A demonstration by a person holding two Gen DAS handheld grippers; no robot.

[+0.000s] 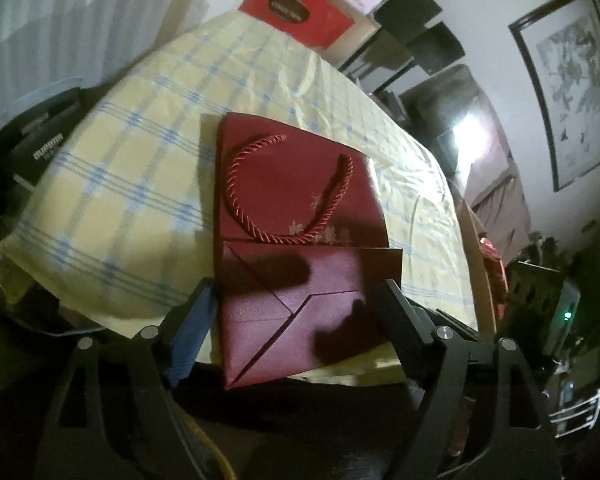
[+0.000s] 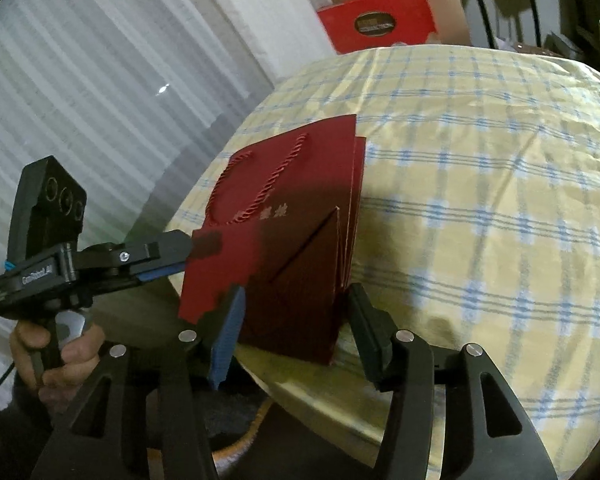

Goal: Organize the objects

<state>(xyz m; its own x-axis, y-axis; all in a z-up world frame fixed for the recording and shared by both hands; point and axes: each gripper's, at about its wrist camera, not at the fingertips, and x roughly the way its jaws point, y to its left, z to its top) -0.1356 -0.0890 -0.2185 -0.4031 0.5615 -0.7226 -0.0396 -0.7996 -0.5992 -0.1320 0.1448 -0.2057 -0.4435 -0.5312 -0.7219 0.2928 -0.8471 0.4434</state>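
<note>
Left gripper (image 1: pixel 298 304), seen along its own fingers: angled down toward the near edge of the table, jaws spread wide on either side of the folded base of a dark red paper gift bag (image 1: pixel 300 216), the pads clear of the paper. Right gripper (image 2: pixel 294 322), likewise angled down: jaws parted around the near corner of the same bag, with the blue pad of its left finger (image 2: pixel 226 344) just beside the paper; no grip is visible, so both tools stand released. In the right wrist view the left gripper enters from the left edge, held level by a hand (image 2: pixel 66 354) wrapped around its handle, its tips at the bag's left edge.

The bag lies flat and collapsed at the near edge of a yellow tablecloth with blue checks (image 1: pixel 140 128), its twisted cord handle (image 1: pixel 284 184) looped on top and its folded base projecting past the table edge. Gold characters on the bag are too blurred to read. Behind the table stands a red box (image 2: pixel 376 24) with a dark oval label, illegible
</note>
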